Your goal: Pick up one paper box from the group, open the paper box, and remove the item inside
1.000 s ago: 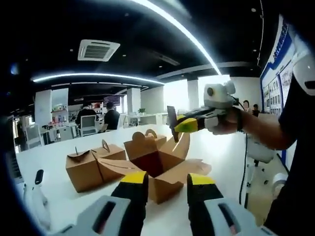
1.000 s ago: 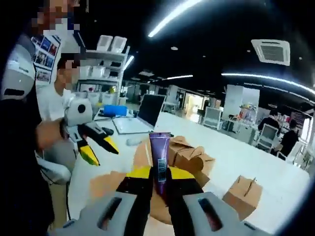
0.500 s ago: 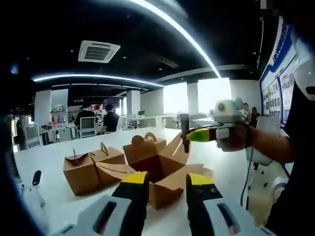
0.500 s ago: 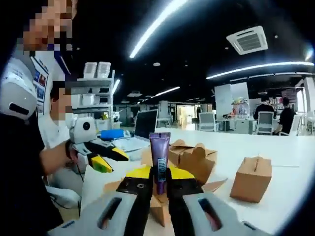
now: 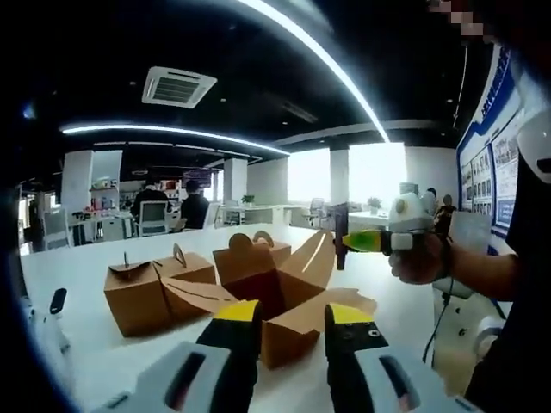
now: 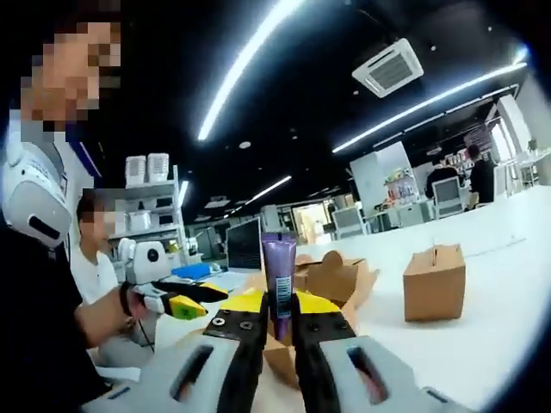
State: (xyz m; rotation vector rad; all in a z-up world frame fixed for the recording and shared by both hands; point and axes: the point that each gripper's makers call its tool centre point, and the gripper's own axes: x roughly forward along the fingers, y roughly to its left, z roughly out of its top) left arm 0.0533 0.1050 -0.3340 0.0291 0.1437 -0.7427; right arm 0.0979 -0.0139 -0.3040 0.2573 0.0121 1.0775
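In the left gripper view the left gripper (image 5: pixel 288 323), fingers spread and empty, hovers before the opened box (image 5: pixel 284 288) on the bench (image 5: pixel 77 267) (bare white toward its edge), while in the right gripper view the right gripper (image 6: pixel 277 311) pinches the tube (image 6: pixel 278 274) above the boxes.

Open-plan office, dark-ceilinged. Long white strip lights (image 5: pixel 318 60) run across the black ceiling from 12 toward 2 o'clock in the left gripper view; square white ceiling air-conditioning cassette (image 5: pixel 178 85) at 11 o'clock. White office chairs (image 5: pixel 155 217) and seated people at desks at 9 o'clock. Right gripper view: open grey laptop (image 6: pixel 243 247) near centre; white shelving with storage boxes (image 6: pixel 148 194) at 9 o'clock. Long white worktable (image 5: pixel 95 335) in the foreground.
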